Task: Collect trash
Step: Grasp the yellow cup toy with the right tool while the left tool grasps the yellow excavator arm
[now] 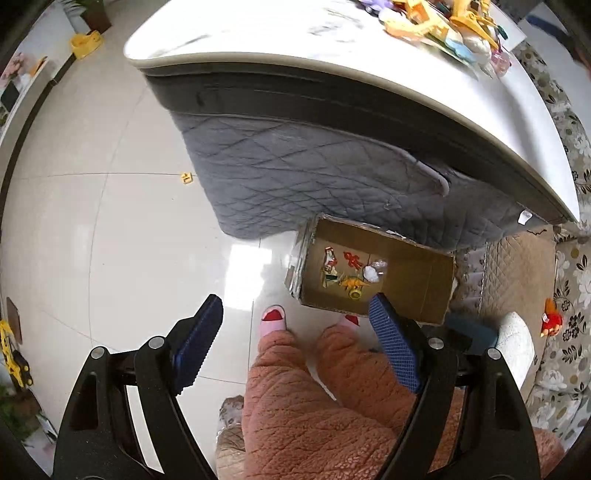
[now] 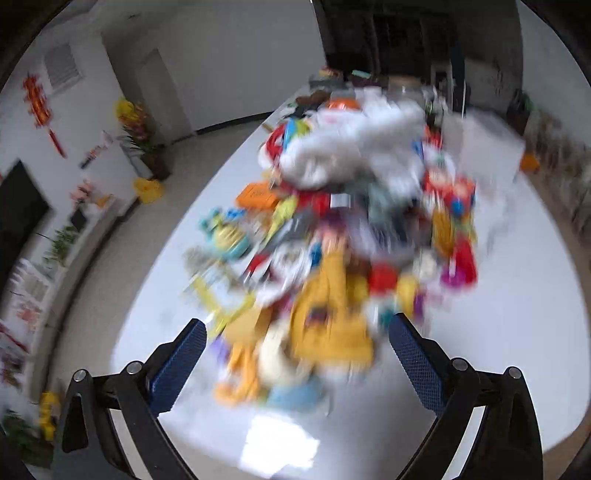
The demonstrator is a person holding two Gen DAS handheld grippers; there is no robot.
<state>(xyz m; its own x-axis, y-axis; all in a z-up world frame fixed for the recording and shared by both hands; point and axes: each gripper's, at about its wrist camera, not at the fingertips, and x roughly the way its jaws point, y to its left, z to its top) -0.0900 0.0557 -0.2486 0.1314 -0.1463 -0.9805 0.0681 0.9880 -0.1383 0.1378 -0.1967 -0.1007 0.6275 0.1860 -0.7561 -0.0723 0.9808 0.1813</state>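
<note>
In the left wrist view my left gripper is open and empty, held high over the floor. Below it an open cardboard box stands on the floor by the table, with a few small bits of trash and toys on its bottom. In the right wrist view, which is blurred by motion, my right gripper is open and empty above a big pile of mixed toys, wrappers and white stuffing on the white table. Part of the pile also shows in the left wrist view.
A grey quilted cover hangs from the white table to the floor. My legs in pink fleece and slippers stand beside the box. A patterned sofa is at right. A small yellow piece lies on the tiles.
</note>
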